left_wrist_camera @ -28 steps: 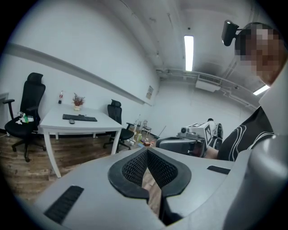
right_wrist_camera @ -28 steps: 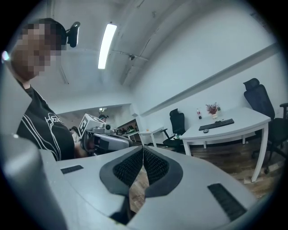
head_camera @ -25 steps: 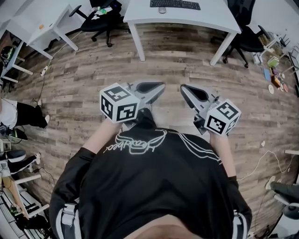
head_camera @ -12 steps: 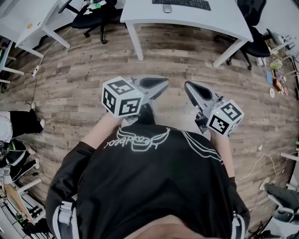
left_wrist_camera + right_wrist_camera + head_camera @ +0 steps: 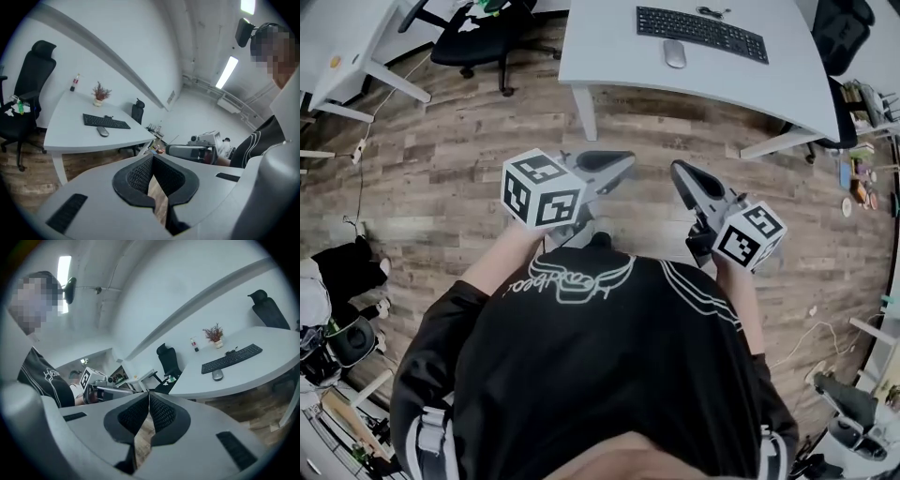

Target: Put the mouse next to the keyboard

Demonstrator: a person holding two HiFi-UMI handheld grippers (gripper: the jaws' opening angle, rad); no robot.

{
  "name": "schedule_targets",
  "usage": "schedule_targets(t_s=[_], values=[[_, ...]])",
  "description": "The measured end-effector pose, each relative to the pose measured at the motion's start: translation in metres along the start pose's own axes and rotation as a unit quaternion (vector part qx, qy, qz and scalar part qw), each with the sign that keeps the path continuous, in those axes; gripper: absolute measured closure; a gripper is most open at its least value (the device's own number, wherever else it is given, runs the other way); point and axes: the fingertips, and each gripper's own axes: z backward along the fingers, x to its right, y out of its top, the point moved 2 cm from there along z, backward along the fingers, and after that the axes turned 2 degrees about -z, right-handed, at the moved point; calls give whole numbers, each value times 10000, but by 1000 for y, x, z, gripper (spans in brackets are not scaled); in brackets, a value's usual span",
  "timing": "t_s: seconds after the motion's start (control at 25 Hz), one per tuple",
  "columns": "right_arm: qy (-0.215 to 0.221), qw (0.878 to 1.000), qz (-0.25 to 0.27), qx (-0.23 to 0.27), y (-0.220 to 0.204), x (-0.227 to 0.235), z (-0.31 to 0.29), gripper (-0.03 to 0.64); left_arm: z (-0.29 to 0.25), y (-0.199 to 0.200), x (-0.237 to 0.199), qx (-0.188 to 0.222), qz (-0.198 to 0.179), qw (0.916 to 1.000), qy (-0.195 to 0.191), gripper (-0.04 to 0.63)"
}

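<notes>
A grey mouse (image 5: 674,53) lies on the white desk (image 5: 609,47) just in front of the black keyboard (image 5: 701,33), a small gap between them. The same mouse (image 5: 102,131) and keyboard (image 5: 106,122) appear in the left gripper view, and the mouse (image 5: 217,375) and keyboard (image 5: 231,358) in the right gripper view. My left gripper (image 5: 630,160) and right gripper (image 5: 675,168) hang over the wooden floor well short of the desk, tips turned toward each other. Both are shut, with nothing between the pads.
A black office chair (image 5: 478,42) stands left of the desk, another chair (image 5: 842,28) at its far right. A second white desk (image 5: 347,47) is at the far left. A small plant (image 5: 99,93) and a bottle (image 5: 74,82) stand at the desk's back.
The desk with the keyboard and mouse has come nearer and lower in the head view. Both grippers stay in front of the person's chest, still shut.
</notes>
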Motion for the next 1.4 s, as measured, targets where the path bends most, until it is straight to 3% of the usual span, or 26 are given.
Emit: schedule_targets(t_s=[0.16,0.52,0.84,1.16,1.4], values=[[-83,9996,-250,128,24,25,-44,607,0,18,-46,-58,45,9999,-82,589],[-220,9987,-454,-69,32,87,-87,607,-30,29,-107,-218,389,9990,-40,589],[-21,9977,-675,114,79,170,-130,607,-81,78,-179,-315,345,9986,259,589],[-137,9951,-983,-29,118,266,-158,608,-162,129,-243,-716,422,9963,203,589],[-237,9925,-1191,-170,128,300,-178,607,-185,145,-276,-805,568,9950,184,589]])
